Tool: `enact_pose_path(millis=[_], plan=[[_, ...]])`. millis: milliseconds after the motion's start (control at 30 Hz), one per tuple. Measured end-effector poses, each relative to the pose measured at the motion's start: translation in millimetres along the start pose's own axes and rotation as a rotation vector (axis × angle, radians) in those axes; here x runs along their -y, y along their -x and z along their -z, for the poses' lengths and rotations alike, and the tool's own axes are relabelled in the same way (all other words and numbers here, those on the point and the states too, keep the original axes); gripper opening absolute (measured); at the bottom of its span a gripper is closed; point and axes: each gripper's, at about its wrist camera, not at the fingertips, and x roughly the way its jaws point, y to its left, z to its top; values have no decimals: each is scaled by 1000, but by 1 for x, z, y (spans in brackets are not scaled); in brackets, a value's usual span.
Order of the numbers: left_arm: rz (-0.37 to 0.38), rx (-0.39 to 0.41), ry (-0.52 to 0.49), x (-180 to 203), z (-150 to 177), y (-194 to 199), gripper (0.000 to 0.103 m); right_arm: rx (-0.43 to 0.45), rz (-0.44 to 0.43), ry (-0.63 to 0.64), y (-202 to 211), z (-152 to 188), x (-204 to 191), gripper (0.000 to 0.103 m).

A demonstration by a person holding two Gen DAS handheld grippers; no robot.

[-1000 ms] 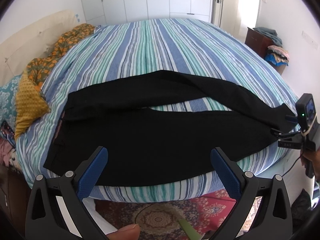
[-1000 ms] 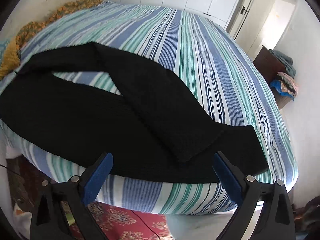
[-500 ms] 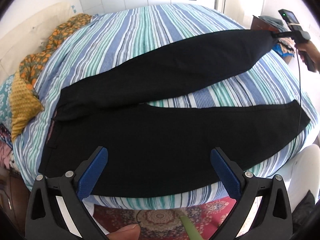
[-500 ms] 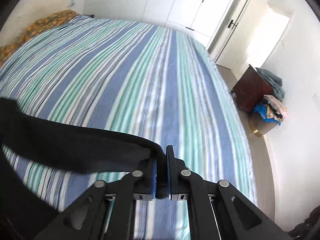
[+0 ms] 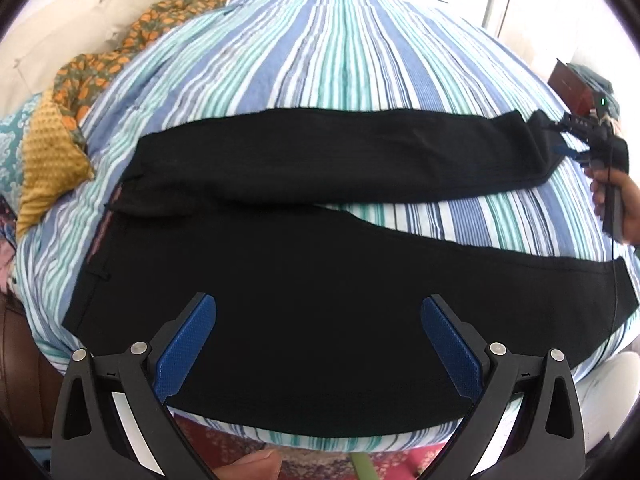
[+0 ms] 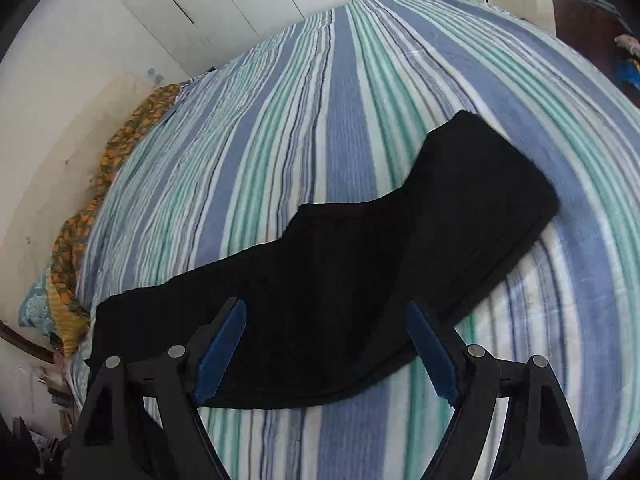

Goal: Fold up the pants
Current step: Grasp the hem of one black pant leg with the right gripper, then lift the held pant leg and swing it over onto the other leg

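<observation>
Since the earlier frame, right gripper (image 6: 326, 346) jaws have just been opening and released the far leg, nothing between them. Black pants (image 5: 304, 300) lie spread flat on striped bed (image 5: 340, 64), legs apart. Left gripper (image 5: 319, 342) spread wide, empty, above the near leg.

We see a wide bed under a blue, teal and white striped cotton bedspread (image 5: 340, 64) filling most of each frame. Orange-flowered cloth (image 5: 132, 40) and a mustard knobbly cushion (image 5: 48, 164) crowd the left edge. White panelled wardrobe doors (image 6: 248, 4) run along the top, a dark wooden cabinet (image 6: 580, 12) stands upper right, and a red patterned rug (image 5: 400, 456) shows along the bottom. Daylight is bright.
</observation>
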Motion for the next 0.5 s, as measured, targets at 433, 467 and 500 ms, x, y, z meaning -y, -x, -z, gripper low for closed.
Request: enact_pose_path(millis=[433, 467, 500], plan=[[10, -90, -36, 14, 20, -23, 102, 147, -123, -600, -15, -25, 187, 40], [15, -88, -45, 17, 20, -23, 102, 147, -83, -587, -12, -28, 188, 12], [17, -84, -54, 20, 20, -22, 102, 174, -47, -567, -4, -30, 188, 11]])
